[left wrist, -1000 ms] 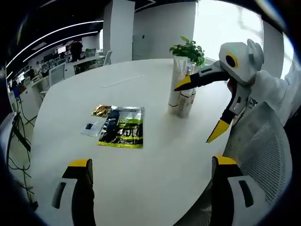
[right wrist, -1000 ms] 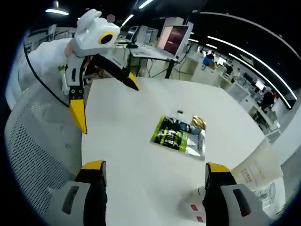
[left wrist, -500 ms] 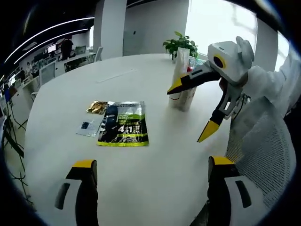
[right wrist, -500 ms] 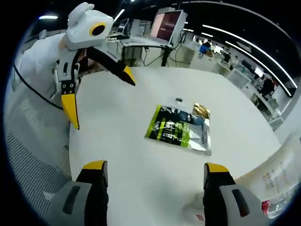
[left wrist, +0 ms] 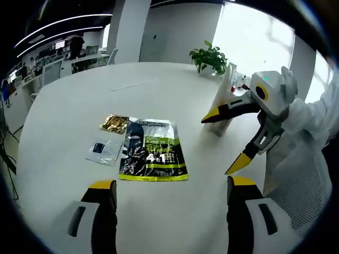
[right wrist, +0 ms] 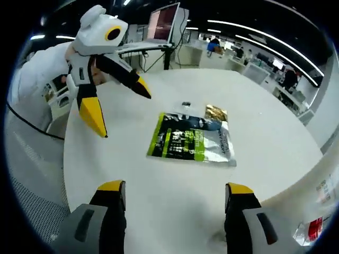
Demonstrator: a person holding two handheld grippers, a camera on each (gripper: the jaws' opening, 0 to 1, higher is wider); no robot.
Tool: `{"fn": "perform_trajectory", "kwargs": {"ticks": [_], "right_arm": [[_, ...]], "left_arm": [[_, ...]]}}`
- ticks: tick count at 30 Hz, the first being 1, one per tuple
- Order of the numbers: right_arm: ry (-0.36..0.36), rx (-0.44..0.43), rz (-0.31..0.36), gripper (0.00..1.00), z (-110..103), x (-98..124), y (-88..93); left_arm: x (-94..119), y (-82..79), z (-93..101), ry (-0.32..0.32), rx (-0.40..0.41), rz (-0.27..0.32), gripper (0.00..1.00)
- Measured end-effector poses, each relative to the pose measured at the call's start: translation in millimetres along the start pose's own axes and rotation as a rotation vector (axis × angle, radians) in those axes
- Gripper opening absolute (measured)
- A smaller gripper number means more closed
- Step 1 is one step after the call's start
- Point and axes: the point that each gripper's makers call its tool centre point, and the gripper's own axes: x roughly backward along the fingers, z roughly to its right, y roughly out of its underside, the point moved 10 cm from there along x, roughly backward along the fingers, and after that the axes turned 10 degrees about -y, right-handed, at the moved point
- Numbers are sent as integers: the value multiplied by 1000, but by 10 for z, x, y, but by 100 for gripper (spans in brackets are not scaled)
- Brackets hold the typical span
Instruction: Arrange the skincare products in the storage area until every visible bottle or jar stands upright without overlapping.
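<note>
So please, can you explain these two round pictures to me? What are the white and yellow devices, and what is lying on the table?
There is no robot here. A person holds one grasping tool in each hand, and each tool carries a camera that looks forward along its own two jaws, the yellow-tipped pair at the bottom of each picture.

In the left gripper view, the white device with yellow tips is the right tool. In the right gripper view, the same kind of device is the left tool. Both are open and hold nothing.

On the white table lie a green and black packet, a gold sachet and a small clear sachet. Pale bottles stand behind the right tool, with a plant further back.
</note>
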Motion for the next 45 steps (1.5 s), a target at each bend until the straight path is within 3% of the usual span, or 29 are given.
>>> {"fn": "perform_trajectory", "kwargs": {"ticks": [4,11,15,23,31,36,38,45], "right_arm": [[-4,-44,9,68,-6,-38,29],[3,-174,85,64,24,-77,27],[24,-186,97,64,8,-99,43],[44,-346,203,63,-65,-119,57],[-16,-658,384,55,-149,-110,54],[-38,-696,423,52,-211,-128,27],[-59,-773,439,52,-246,-169,20],[-44,-843,462,51,-201,-267,3]], "left_arm": [[-120,-64,-88,16,13,-3,79],[-311,-115,-199,51,1,-33,76],[-481,-172,-320,43,8,-39,74],[-705,-175,-390,73,37,-84,65],[-896,-346,-506,73,16,-83,67],[-906,-399,-398,85,-6,-99,65],[-944,-426,-395,100,0,-106,64],[-986,-472,-394,108,-19,-140,62]]}}
